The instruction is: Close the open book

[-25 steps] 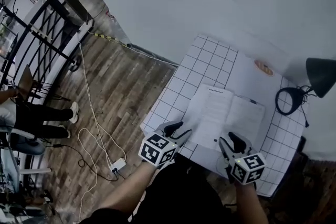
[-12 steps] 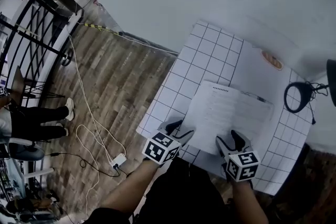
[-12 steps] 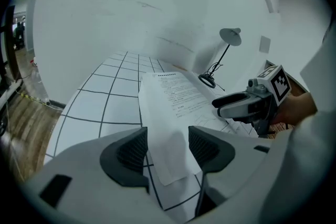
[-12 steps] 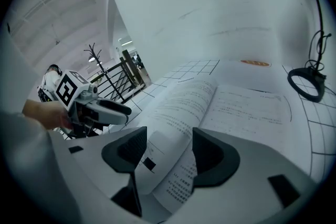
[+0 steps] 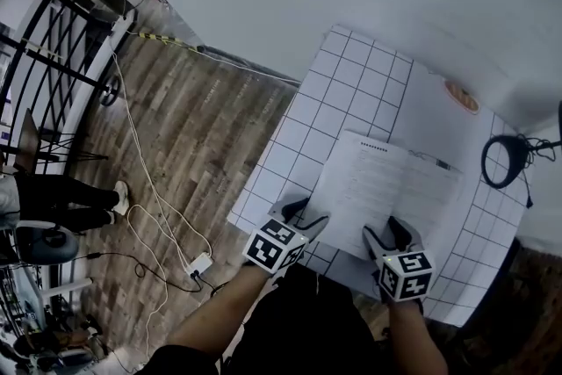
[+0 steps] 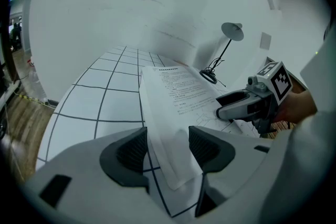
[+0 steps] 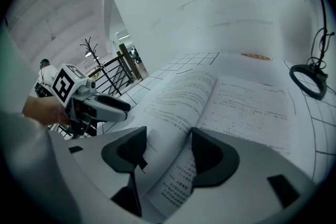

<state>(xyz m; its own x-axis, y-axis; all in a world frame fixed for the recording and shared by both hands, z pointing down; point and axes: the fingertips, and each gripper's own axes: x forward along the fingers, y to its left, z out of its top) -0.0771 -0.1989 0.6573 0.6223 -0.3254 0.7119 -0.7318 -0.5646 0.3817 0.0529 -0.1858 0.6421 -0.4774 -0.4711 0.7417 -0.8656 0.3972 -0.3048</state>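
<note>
White tiled worktop (image 5: 351, 97), ruled in dark grid lines, carries everything beneath the two claws. The left claw (image 6: 167, 147) stands spread, its jaws having just been opening. The near corner of a left-hand page lies between them, and neither pad presses on it. The right claw (image 7: 167, 150) is likewise spread after just opening. The near edge of the pages at the foot of the spine lies between its jaws, again unpinched. These pages are those of the open white paper book with printed text (image 5: 391, 189), which lies flat near the worktop's front edge, its spine running away from the person. In the head view the left claw sits at the book's near left corner and the right claw midway along its near edge. Under and beyond the book lies a plain white sheet (image 5: 430, 123) bearing a small orange oval label (image 5: 461, 97). A black desk lamp with a ring base (image 5: 503, 162) stands to the book's right. Brown wood-plank floor (image 5: 193, 136) spreads to the left of the worktop.
</note>
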